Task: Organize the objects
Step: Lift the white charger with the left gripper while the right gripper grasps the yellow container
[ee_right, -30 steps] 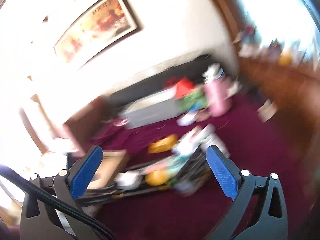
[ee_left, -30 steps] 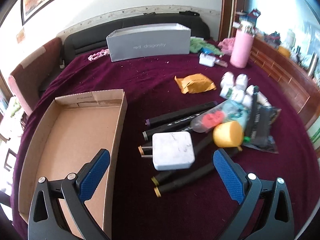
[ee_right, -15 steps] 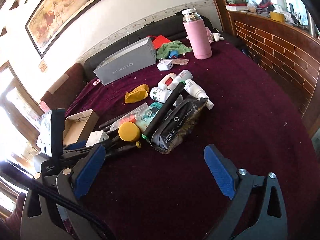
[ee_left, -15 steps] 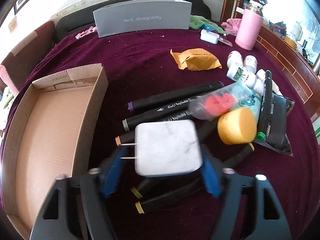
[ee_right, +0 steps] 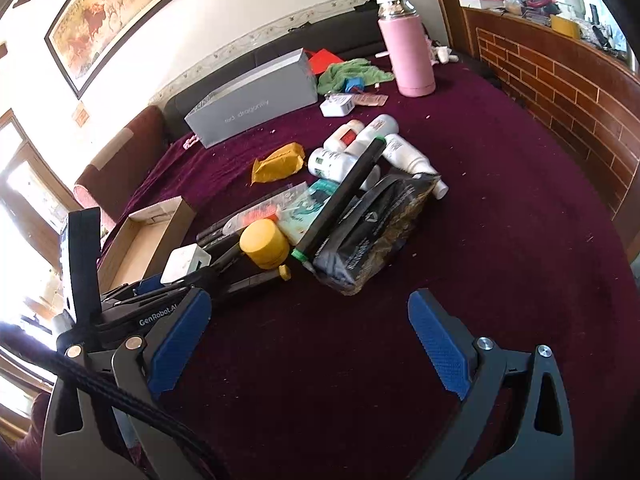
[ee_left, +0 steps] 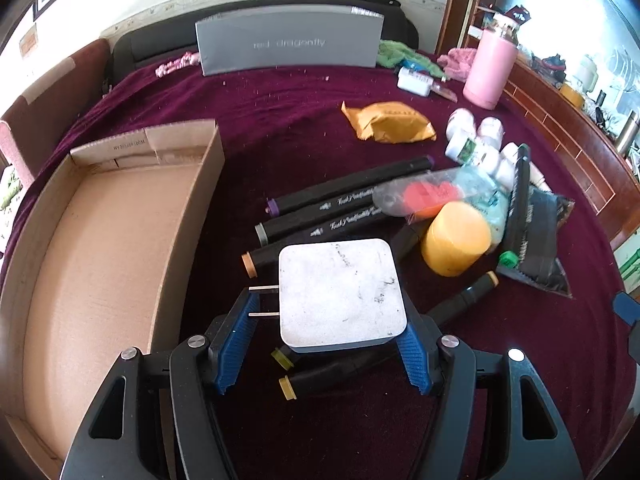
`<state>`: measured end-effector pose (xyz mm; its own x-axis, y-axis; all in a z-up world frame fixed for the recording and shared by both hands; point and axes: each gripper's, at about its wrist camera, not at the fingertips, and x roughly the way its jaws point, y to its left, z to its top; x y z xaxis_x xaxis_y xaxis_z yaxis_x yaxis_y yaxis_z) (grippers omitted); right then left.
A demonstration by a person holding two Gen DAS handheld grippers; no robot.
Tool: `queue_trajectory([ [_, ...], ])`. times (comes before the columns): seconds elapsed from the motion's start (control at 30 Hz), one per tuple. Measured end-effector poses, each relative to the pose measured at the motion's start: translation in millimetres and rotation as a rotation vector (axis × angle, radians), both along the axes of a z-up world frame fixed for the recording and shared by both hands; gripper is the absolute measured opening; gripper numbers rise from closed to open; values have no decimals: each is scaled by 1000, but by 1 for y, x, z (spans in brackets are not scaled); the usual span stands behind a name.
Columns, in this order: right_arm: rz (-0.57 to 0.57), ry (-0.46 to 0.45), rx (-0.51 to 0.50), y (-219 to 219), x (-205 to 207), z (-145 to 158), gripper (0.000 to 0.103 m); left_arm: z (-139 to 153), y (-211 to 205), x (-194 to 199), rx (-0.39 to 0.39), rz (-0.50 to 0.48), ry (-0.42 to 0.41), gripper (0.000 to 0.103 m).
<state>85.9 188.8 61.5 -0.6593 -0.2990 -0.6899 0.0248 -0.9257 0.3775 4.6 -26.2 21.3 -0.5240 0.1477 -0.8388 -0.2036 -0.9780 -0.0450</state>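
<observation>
The left tool point(ee_left: 326, 338) has its blue pads closed on the two sides of a white plug adapter point(ee_left: 340, 294), whose two metal prongs stick out to the left. The adapter sits on top of a heap of black markers point(ee_left: 344, 210) on the maroon tabletop point(ee_left: 280, 120); two of the markers carry white script lettering too small to read for certain. Just left of the heap lies an open cardboard tray point(ee_left: 100, 248), with a printed code on its far flap that cannot be read.

Right of the adapter stands a yellow cylinder point(ee_left: 454, 238), touching a clear packet with red contents point(ee_left: 432, 196). Further right are a black pouch point(ee_left: 536, 232) and white bottles point(ee_left: 476, 148). A yellow packet point(ee_left: 388, 124) lies apart, further back.

At the far edge stands a grey box point(ee_left: 288, 42) printed "red dragonfly", with a pink flask point(ee_left: 490, 70) to its right.

The right tool point(ee_right: 308, 344) hangs with its jaws wide apart over bare cloth, holding nothing, near the black pouch. In its view, the body of the left tool reads "GenRobot.AI".
</observation>
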Motion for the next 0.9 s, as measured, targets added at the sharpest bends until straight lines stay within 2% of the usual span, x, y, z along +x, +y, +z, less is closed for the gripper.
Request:
queue_trajectory([
  [0.23,19,-13,18,-13,1,0,100,-2,9,-7,-16,8,15,60],
  [0.43,15,-16,35,-13,0,1,100,5,-6,0,91,24,19,60],
  [0.6,17,-29,50,-16,-5,-1,100,27,-26,25,170,30,35,60],
  [0.9,98,5,202,-57,-41,5,100,62,-79,86,186,47,124,60],
])
